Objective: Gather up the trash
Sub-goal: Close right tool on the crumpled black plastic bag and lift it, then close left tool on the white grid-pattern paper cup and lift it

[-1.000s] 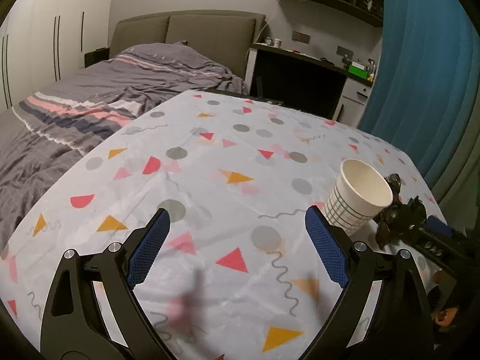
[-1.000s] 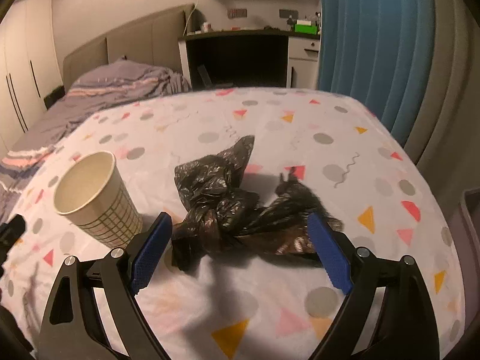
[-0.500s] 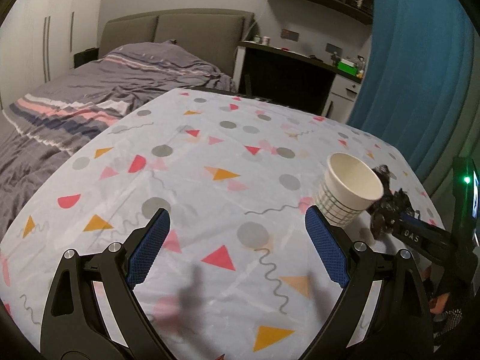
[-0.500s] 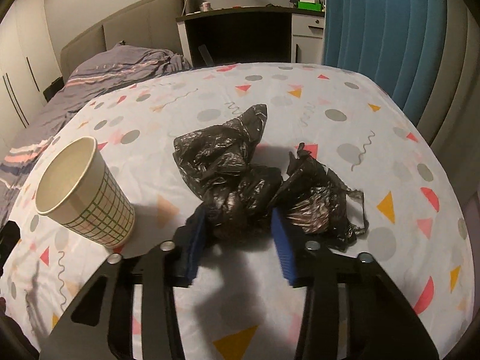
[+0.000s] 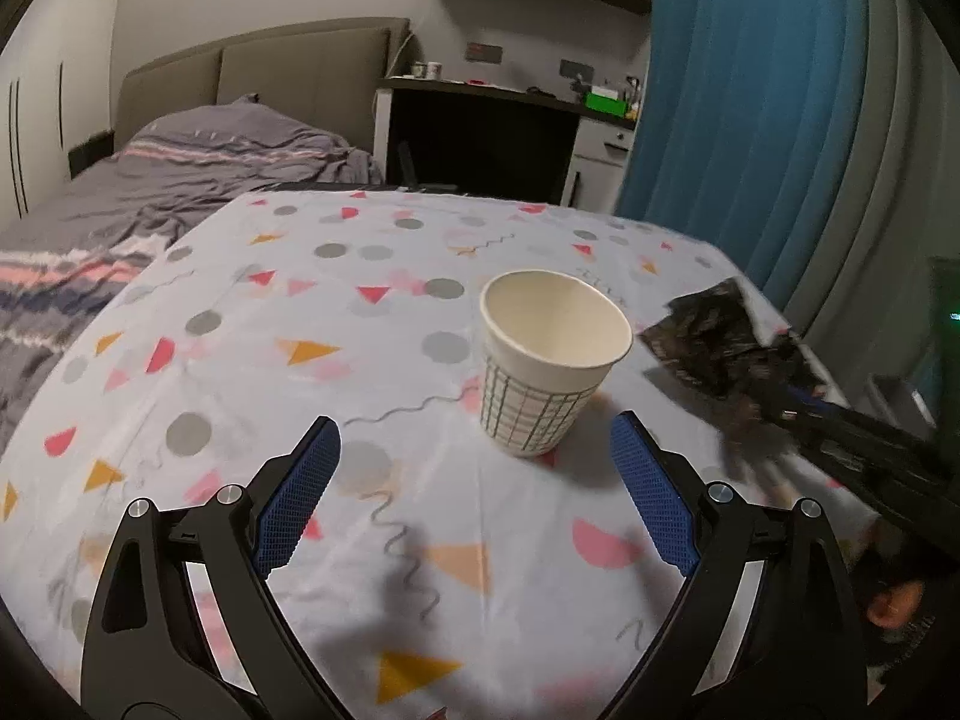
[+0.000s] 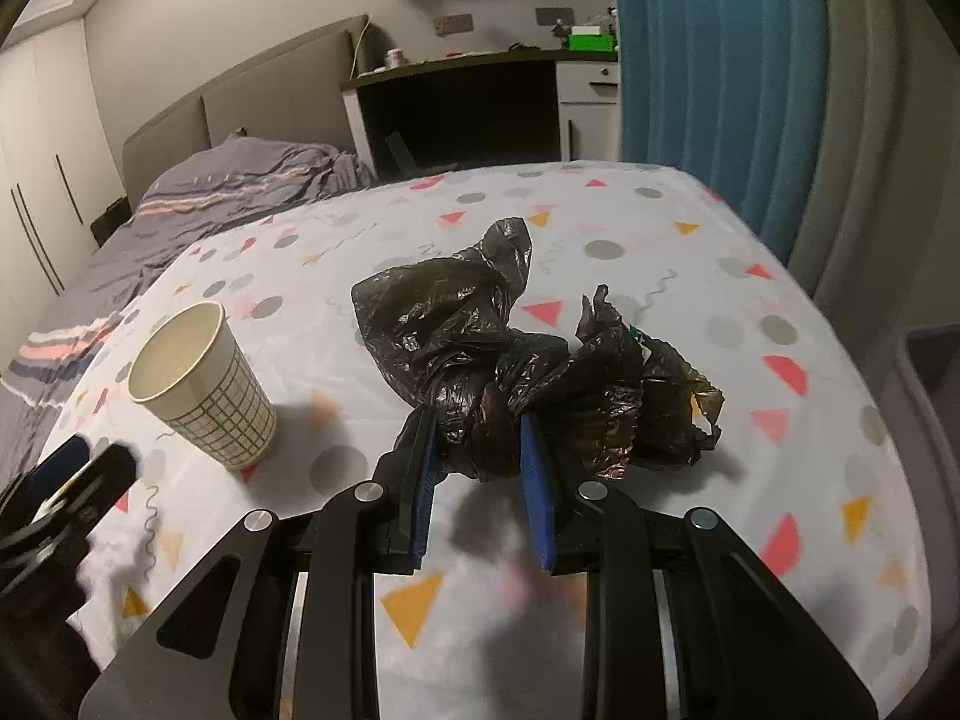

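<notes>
- Black crinkled plastic, a crumpled trash bag (image 6: 498, 354), is lying on the bench (image 6: 660, 252), which is wearing a white cloth printed with triangles, dots and squiggles.
- Taking the paper cup (image 6: 201, 387) as landmark: in the right wrist view the bag is lying to the right of the cup, near it but not touching it.
- Its long axis is running roughly across that view, from a puffed lobe on the cup's side to a smaller, more ragged lobe on the side away from the cup; a twisted peak on the larger lobe is pointing up and away from the camera.
- The right hand-held gripper (image 6: 477, 450) is closing on the bag's pinched waist between the two lobes; its blue pads are pressing into the plastic on both sides.
- The cup is standing upright, mouth up, with a green grid pattern on its lower wall.
- In the left wrist view the left hand-held gripper (image 5: 474, 480) is hovering with its jaws spread wide and nothing between the pads; the cup (image 5: 552, 360) is sitting just beyond its fingertips, nearer the right-hand one.
- In that same view the bag (image 5: 720, 342) is appearing to the right of the cup, blurred.
</notes>
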Action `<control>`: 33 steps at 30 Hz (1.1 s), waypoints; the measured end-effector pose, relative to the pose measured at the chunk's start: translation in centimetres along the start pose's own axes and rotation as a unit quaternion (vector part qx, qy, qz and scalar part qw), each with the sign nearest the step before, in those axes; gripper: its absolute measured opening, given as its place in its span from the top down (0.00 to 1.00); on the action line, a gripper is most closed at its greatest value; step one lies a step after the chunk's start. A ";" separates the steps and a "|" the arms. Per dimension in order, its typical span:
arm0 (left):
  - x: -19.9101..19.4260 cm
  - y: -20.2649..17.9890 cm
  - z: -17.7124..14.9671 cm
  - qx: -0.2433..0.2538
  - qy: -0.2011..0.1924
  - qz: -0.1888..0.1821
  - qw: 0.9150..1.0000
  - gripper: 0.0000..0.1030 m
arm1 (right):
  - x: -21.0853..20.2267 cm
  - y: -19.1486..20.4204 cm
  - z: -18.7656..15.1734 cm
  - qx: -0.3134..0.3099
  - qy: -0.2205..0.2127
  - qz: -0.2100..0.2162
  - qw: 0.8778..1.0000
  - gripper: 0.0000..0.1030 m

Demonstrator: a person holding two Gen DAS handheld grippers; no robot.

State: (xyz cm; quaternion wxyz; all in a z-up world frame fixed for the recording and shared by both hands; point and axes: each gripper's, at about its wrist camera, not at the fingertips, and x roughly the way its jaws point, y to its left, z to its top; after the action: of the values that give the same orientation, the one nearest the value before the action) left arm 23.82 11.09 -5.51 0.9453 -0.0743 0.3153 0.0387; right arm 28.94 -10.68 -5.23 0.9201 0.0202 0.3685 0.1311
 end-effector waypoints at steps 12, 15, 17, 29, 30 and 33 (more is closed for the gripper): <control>4.8 -2.4 1.2 0.008 0.046 -0.015 0.999 0.36 | -3.6 -2.3 -1.1 0.013 -0.019 0.014 1.000 0.73; 5.3 -2.2 1.2 -0.004 0.053 -0.021 0.998 0.47 | -4.0 -2.5 -1.5 0.012 -0.022 0.014 1.000 0.73; 5.3 -2.2 1.2 -0.005 0.053 -0.022 0.998 0.48 | -4.2 -2.5 -1.7 0.012 -0.022 0.014 1.000 0.73; -0.7 -3.5 -0.1 0.006 0.016 -0.008 1.000 0.50 | -7.0 -2.2 -3.1 -0.005 -0.039 0.018 0.999 0.73; -1.5 -3.8 -0.3 0.010 0.012 -0.005 1.000 0.50 | -7.3 -2.2 -3.3 -0.005 -0.041 0.019 0.999 0.73; -3.3 -4.5 -0.8 0.019 0.004 0.000 1.000 0.50 | -8.5 -2.4 -3.9 -0.005 -0.047 0.022 0.999 0.73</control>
State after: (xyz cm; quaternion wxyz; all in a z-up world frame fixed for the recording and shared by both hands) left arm 21.26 6.42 -3.68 0.9453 -0.0570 0.3195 0.0324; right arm 20.86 -15.44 -2.68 0.9333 0.0299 0.3241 0.1519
